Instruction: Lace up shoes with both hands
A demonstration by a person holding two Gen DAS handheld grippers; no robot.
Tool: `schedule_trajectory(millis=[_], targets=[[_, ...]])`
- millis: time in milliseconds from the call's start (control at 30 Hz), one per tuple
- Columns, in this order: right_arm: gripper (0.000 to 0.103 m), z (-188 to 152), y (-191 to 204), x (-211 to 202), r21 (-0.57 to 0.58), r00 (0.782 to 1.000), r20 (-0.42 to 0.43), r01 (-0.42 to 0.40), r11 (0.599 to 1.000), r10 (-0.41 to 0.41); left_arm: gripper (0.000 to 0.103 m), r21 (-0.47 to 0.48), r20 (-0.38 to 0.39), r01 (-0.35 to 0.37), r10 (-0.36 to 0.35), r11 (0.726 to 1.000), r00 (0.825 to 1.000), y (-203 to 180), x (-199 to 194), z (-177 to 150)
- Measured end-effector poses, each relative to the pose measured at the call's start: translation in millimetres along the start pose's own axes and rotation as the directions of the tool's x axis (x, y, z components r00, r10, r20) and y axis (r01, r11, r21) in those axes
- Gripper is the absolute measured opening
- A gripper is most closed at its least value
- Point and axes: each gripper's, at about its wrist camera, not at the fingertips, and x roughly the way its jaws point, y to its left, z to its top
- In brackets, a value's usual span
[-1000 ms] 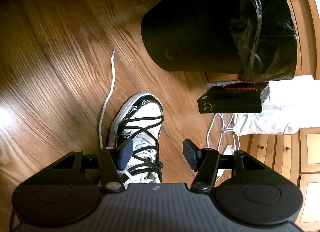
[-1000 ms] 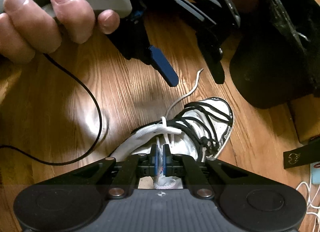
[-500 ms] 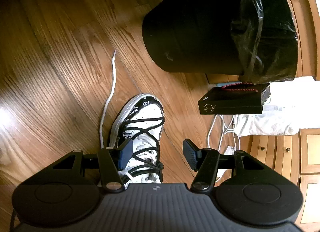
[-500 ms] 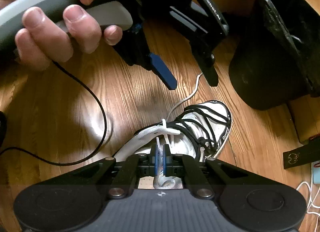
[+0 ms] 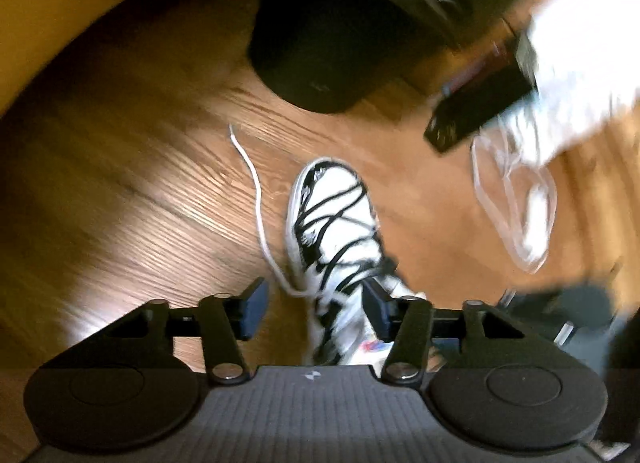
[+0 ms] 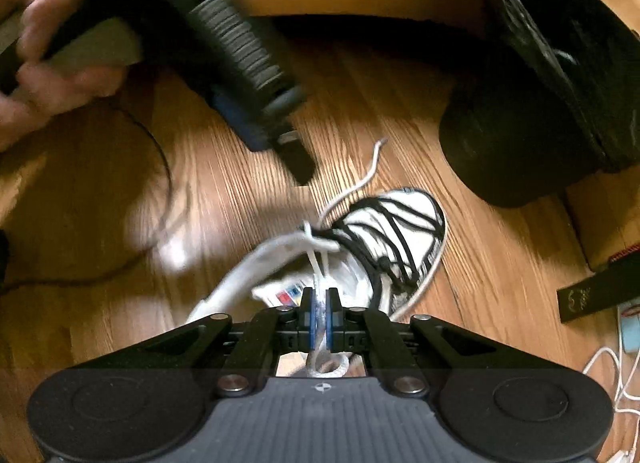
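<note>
Since half a second ago the black two-finger left gripper [image 5: 314, 309] has rolled and blurred, its jaws just closing partway—nothing pinched between them. The white sneaker with black laces [image 6: 384, 239] lies on the wooden plank floor [image 6: 224, 215]. The right gripper [image 6: 319, 317] is clamped tight on the white lace [image 6: 318, 283]—its free end trails toward the black bin [image 6: 520, 135].

Black tool [image 6: 319, 319], blue pads [image 6: 308, 319], silver screws, ribbed grey housing.

Glossy wood floor [image 6: 472, 263], seemingly varnished
</note>
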Motion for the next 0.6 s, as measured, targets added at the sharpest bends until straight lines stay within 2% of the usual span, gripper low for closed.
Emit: schedule_trajectory(millis=[100, 200, 233, 333, 533, 600], targets=[[0.005, -1.8, -0.8, -3.7, 0.015, 1.0, 0.009, -0.003, 1.0, 0.002, 0.039, 0.091, -0.025, -0.018, 0.02, 0.996, 0.999, -13.4, 12.7, -17.1], [0.005, -3.2, 0.3, -6.4, 0.021, 1.0, 0.013, -0.005, 1.0, 0.005, 0.034, 0.196, 0.027, -0.049, 0.044, 0.979, 0.999, -24.8, 12.3, -32.7], [0.005, -3.6, 1.9, -6.9, 0.014, 1.0, 0.014, -0.001, 1.0, 0.0, 0.029, 0.227, 0.038, -0.055, 0.047, 0.972, 0.998, -27.9, 11.9, -35.0], [0.005, -3.5, 6.3, -11.3, 0.002, 1.0, 0.025, -0.014, 1.0, 0.014, 0.012, 0.232, 0.041, -0.038, 0.03, 0.972, 0.999, -29.4, 9.0, -38.0], [0.005, -5.4, 4.9, -6.6, -0.001, 0.999, 0.034, -0.026, 1.0, 0.026, 0.012, 0.246, 0.036, -0.012, 0.003, 0.969, 0.999, -34.3, 9.8, -42.9], [0.005, -4.6, 4.0, -4.9, -0.003, 0.999, 0.029, -0.026, 1.0, 0.026, 0.013, 0.287, 0.043, -0.028, 0.016, 0.958, 0.999, -39.7, 10.3, -44.4]])
